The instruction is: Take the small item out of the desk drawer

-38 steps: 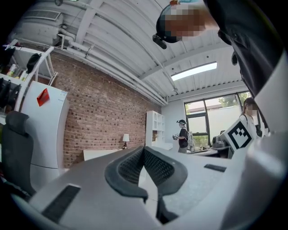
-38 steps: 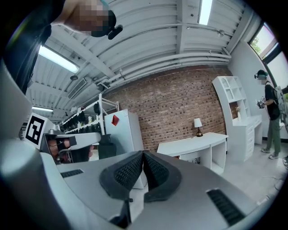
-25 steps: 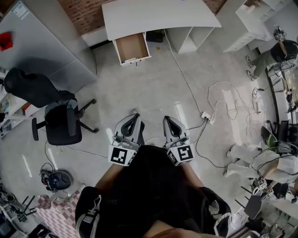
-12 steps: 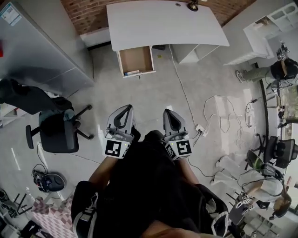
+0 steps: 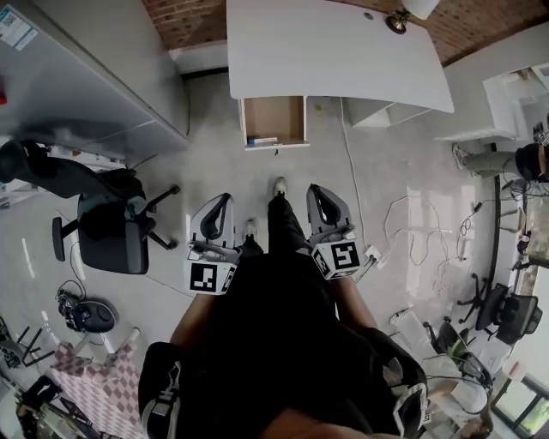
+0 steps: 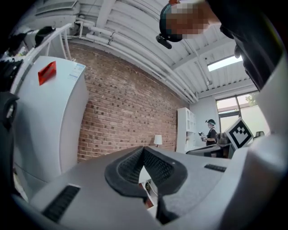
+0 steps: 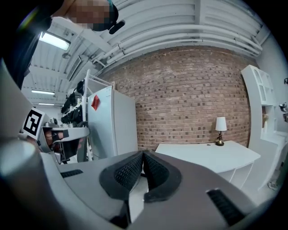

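**Desk:** A brick-walled workroom, seen from above. The white surface point(image 5: 334, 51) stands against the far wall with a lamp point(image 5: 410, 13) at its right end, and its drawer point(image 5: 274, 120) stands open at the left end.

**Reporter:** And the claws?

**Desk:** The left claw point(image 5: 225, 199) and right claw point(image 5: 314, 189) are held side by side in front of the person, well short of the drawer. Both are closed tight, pads meeting, with nothing between them.

**Reporter:** Where is the small item?

**Desk:** The small item point(image 5: 262, 141), pale and flat, lies inside the drawer against its near wall. What it is cannot be told from this far off.

**Reporter:** So the step in hand is the approach. How is it done well?

**Desk:** Probably by walking up square to the drawer front, clear of the office chair point(image 5: 107, 227) at left and the cables point(image 5: 412, 231) at right. One claw should open before it dips in. It should then come down from above, since the drawer's near wall looks set to block a level reach.
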Motion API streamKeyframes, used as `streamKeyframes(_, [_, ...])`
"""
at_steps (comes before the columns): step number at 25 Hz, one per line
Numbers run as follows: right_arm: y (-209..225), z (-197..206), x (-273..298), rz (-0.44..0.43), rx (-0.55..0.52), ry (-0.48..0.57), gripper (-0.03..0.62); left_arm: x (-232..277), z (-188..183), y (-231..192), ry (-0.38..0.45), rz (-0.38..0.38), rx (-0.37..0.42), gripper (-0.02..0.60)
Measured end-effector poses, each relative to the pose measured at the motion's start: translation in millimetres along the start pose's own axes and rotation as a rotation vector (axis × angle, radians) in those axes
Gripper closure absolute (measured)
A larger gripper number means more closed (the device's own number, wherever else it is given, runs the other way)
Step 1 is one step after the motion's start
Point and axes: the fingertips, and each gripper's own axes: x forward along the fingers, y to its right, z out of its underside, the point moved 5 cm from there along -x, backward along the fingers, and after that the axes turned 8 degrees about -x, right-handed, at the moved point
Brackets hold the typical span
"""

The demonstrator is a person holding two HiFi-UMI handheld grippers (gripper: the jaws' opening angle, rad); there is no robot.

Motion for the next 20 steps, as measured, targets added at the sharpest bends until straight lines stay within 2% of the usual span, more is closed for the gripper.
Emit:
streamKeyframes(3, [28.3, 5.2, 36.0, -0.055, -0.033, -0.013, 0.568, 22.7, 6.5, -11.8, -0.012, -0.074, 0.028, 0.572])
streamKeyframes(6, [51.3, 15.5, 81.7, -0.129, -0.08, -0.032, 0.568, 55.3, 10.0, -24.7, -0.017, -0.127, -0.004, 0.572])
streamKeyframes(13, [92.5, 57.5, 172.7, -0.333, -0.113, -0.131, 0.568, 131.1, 9.5, -38.9, -0.025, -0.189, 0.019, 0.572])
streamKeyframes(14, [97.6, 68.2, 182.5, -0.361, -0.11, -0.154, 0.568, 139.9, 14.2, -39.8, -0.042, -0.185, 0.03, 0.572])
streamKeyframes(18, [116.9, 102.4, 218.4, -0.471, -0.134, -0.23, 0.568, 168.8, 34.0, -47.3, -0.186, -0.196, 0.168, 0.572])
streamKeyframes(20, [121.1, 123.9, 234.0, -0.515, -0.165, -0.287, 0.568, 182.9, 43.4, -55.8, -0.222, -0.209, 0.15, 0.572])
